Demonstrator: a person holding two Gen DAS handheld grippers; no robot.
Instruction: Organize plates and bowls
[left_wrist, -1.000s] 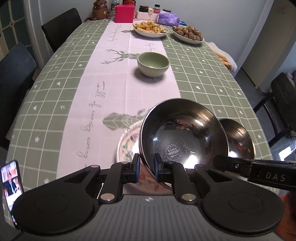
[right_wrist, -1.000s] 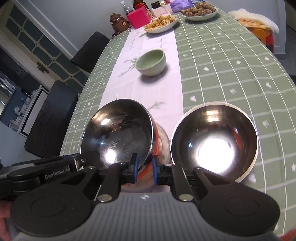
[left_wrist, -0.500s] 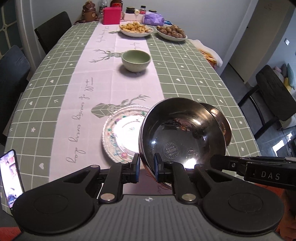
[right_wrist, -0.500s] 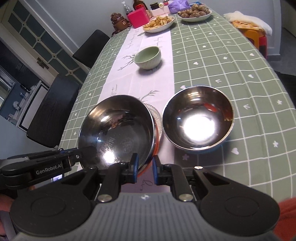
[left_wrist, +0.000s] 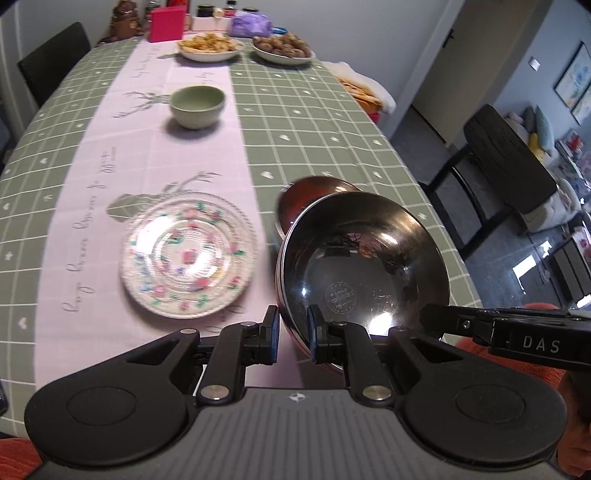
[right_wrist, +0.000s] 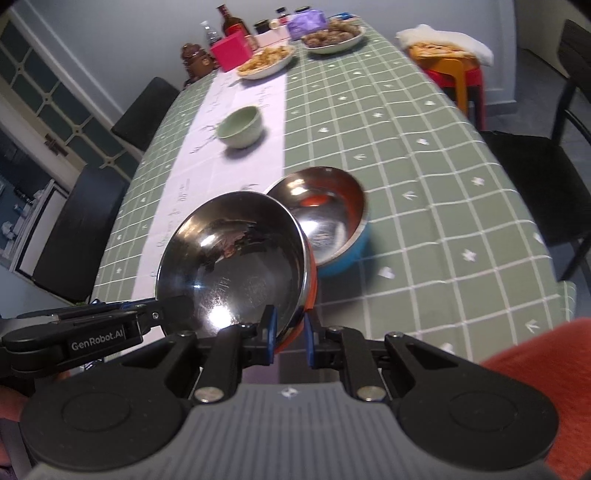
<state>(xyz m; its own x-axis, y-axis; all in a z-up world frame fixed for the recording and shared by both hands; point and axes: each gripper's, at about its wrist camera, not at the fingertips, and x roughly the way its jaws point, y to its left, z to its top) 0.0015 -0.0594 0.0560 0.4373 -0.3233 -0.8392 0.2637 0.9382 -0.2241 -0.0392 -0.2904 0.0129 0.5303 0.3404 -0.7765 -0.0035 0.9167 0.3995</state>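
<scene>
We held the steel bowl (left_wrist: 364, 266) by its rim, tilted above the table between the plate (left_wrist: 188, 254) and blue bowl (right_wrist: 332, 218), both grippers (left_wrist: 291, 328) (right_wrist: 289, 328) pinching it; uneven pulls could have slipped it onto either.

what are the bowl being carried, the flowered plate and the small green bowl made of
Carried bowl: looks like polished stainless steel inside, mirror reflections and a stamped mark; orange outer coating shows at its rim in the right wrist view.
Flowered plate: likely clear pressed glass, ribbed rings and glints.
Small green bowl: probably glazed ceramic, opaque with soft sheen; could be melamine.
</scene>
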